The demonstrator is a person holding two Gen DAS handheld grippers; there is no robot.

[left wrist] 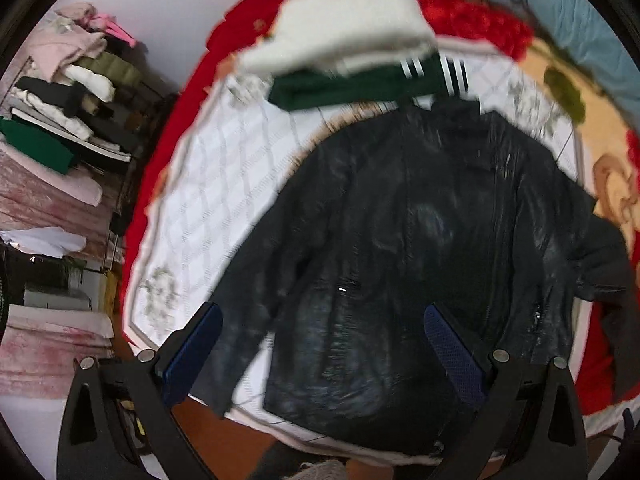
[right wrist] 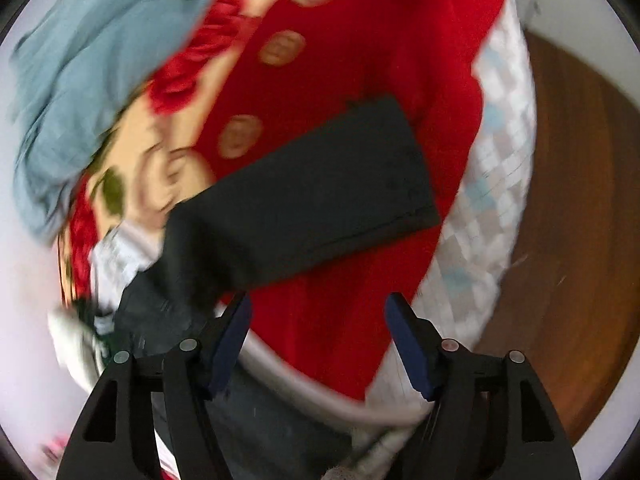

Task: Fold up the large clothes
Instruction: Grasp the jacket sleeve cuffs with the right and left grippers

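On the quilted white bed cover (left wrist: 224, 184), the black jacket (left wrist: 420, 240) lies spread flat, front up, below my left gripper (left wrist: 324, 320), whose blue-padded jaws stand wide apart, empty. My right gripper (right wrist: 318, 312), likewise spread, hangs over the red blanket (right wrist: 360, 60) beside what seems, through blur, a jacket sleeve (right wrist: 304, 192).

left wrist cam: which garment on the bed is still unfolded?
The black jacket, spread flat with sleeves out, beyond the open left gripper. The white garment and the green striped one are folded and stacked behind its collar.
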